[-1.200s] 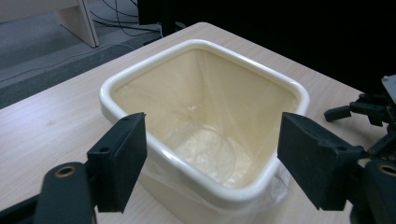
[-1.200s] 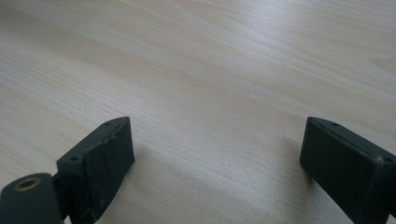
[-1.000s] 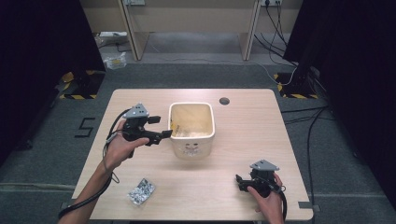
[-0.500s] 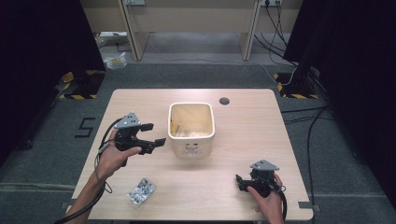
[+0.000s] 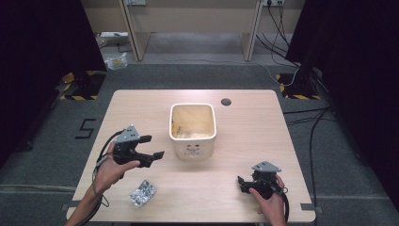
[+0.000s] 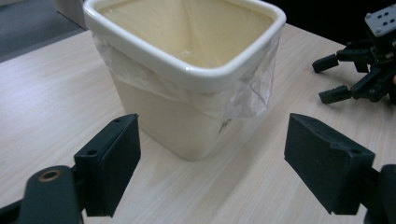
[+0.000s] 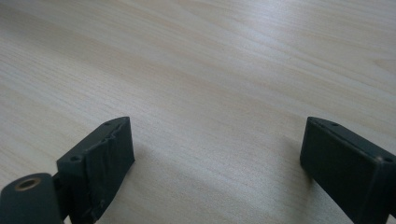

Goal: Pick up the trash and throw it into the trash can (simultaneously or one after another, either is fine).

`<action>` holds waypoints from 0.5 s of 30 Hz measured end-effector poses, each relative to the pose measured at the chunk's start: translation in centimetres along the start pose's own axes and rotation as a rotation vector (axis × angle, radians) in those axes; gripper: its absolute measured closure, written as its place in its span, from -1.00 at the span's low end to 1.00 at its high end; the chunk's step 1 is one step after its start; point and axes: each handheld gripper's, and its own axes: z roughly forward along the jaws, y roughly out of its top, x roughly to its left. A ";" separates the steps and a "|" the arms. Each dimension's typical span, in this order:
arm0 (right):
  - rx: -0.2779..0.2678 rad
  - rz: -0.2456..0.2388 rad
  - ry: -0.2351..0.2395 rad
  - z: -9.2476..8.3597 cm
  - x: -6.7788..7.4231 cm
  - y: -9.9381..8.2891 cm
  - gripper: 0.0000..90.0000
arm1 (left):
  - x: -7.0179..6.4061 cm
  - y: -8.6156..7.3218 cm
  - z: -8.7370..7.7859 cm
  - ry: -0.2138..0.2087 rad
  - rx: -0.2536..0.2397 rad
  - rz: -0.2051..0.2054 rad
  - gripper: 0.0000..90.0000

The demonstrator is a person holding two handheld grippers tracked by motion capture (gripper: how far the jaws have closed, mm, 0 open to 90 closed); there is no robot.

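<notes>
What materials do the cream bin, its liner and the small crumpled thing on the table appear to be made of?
The cream bin looks like glossy moulded plastic: its rounded rim is smooth and shiny. Its liner seems to be thin clear plastic film, wrinkled and see-through below the rim. The crumpled ball is probably metal foil, silvery with glinting creases, though it is small. The table has a pale matt wood-grain surface, possibly laminate.

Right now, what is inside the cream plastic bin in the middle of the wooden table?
The cream plastic bin holds a clear plastic liner folded over its rim, with pale scraps lying at the bottom. What they are, and anything beneath them, cannot be made out.
</notes>
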 end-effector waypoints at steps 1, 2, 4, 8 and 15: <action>0.000 0.000 0.000 0.0 0.0 0.0 -0.78 | 0.0 -0.2 0.1 0.000 0.001 -0.002 -0.60; 0.000 0.000 0.000 0.0 0.0 0.0 -0.78 | -0.1 -0.4 0.1 0.002 0.004 -0.002 -0.60; 0.000 0.000 0.000 0.0 0.0 0.0 -0.78 | -0.1 -0.9 0.2 0.007 0.008 -0.004 -0.60; 0.000 0.000 0.000 0.0 0.0 0.0 -0.78 | -0.2 -1.9 0.4 0.014 0.021 -0.008 -0.60; 0.000 0.000 0.000 0.0 0.0 0.0 -0.78 | -0.6 -3.9 0.7 0.023 0.042 -0.030 -0.60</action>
